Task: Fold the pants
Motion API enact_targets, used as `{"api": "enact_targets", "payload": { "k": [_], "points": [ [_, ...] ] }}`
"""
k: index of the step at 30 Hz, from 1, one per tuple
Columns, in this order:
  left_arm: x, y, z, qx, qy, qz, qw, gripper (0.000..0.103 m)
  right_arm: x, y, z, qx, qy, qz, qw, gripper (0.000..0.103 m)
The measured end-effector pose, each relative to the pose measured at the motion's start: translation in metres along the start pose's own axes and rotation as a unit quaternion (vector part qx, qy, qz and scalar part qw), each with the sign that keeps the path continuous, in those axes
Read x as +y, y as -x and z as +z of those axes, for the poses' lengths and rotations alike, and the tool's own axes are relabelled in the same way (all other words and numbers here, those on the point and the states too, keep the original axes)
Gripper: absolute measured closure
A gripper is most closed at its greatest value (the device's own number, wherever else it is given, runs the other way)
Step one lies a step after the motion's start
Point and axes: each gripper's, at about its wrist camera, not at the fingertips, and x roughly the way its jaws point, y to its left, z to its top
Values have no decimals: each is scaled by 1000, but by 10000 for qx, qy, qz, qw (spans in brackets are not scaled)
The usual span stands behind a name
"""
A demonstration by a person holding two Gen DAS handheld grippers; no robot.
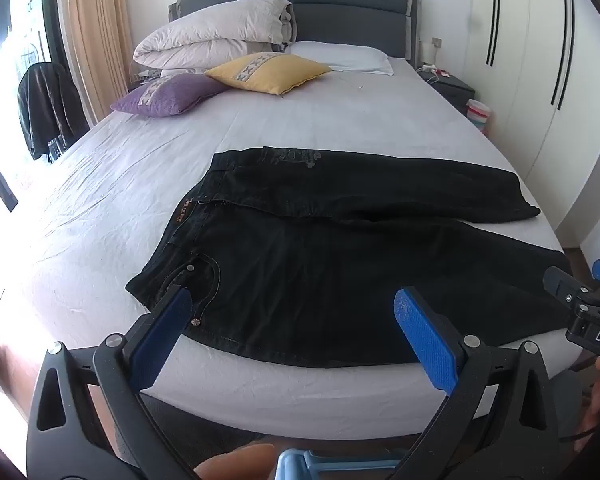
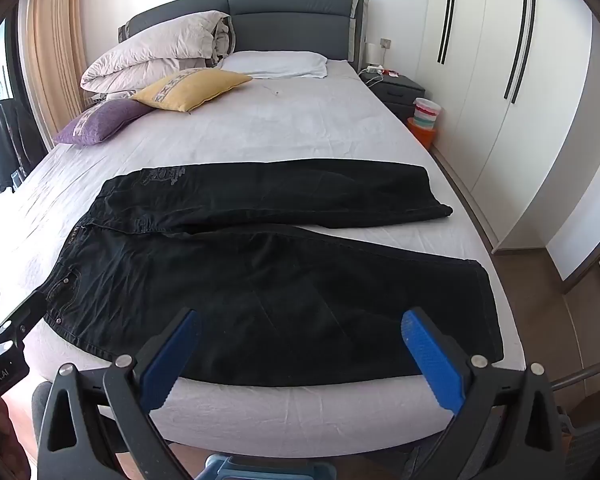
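Observation:
Black pants (image 1: 331, 264) lie flat across the foot of the bed (image 1: 140, 184), waistband to the left, both legs stretching right and spread apart. My left gripper (image 1: 296, 312) hovers open above the near edge by the front pocket, nothing between its blue pads. In the right wrist view the pants (image 2: 260, 280) fill the middle, and my right gripper (image 2: 300, 332) hangs open over the near leg towards its hem. The right gripper's tip (image 1: 579, 300) shows at the left view's right edge; the left gripper's tip (image 2: 8, 328) shows at the right view's left edge.
A folded duvet (image 1: 216, 32), a yellow cushion (image 1: 268, 72), a purple cushion (image 1: 168, 96) and a white pillow (image 1: 339, 56) lie at the headboard end. A nightstand (image 2: 399, 88) and a small bin (image 2: 425, 120) stand beside white wardrobes (image 2: 519, 120). A dark jacket (image 1: 48, 112) hangs left.

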Motion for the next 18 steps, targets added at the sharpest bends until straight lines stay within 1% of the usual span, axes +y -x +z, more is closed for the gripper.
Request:
{"api": "enact_targets", "payload": {
  "k": [2,9,11,14,18],
  "points": [
    [1,0,0,41,74,-77,9999,0,0,0,0,4,-2,6,10000,0],
    [6,4,0,24,66,-68,10000,0,-1,-1,0,16,-8,17,10000,0],
    [1,1,-2,19,36,-41,10000,0,-2,0,-1,19,-11,23,10000,0],
    [2,4,-3,11,36,-38,10000,0,1,0,-6,25,7,24,10000,0],
    [2,2,-3,29,28,-50,10000,0,4,0,-5,27,18,14,10000,0]
  ]
}}
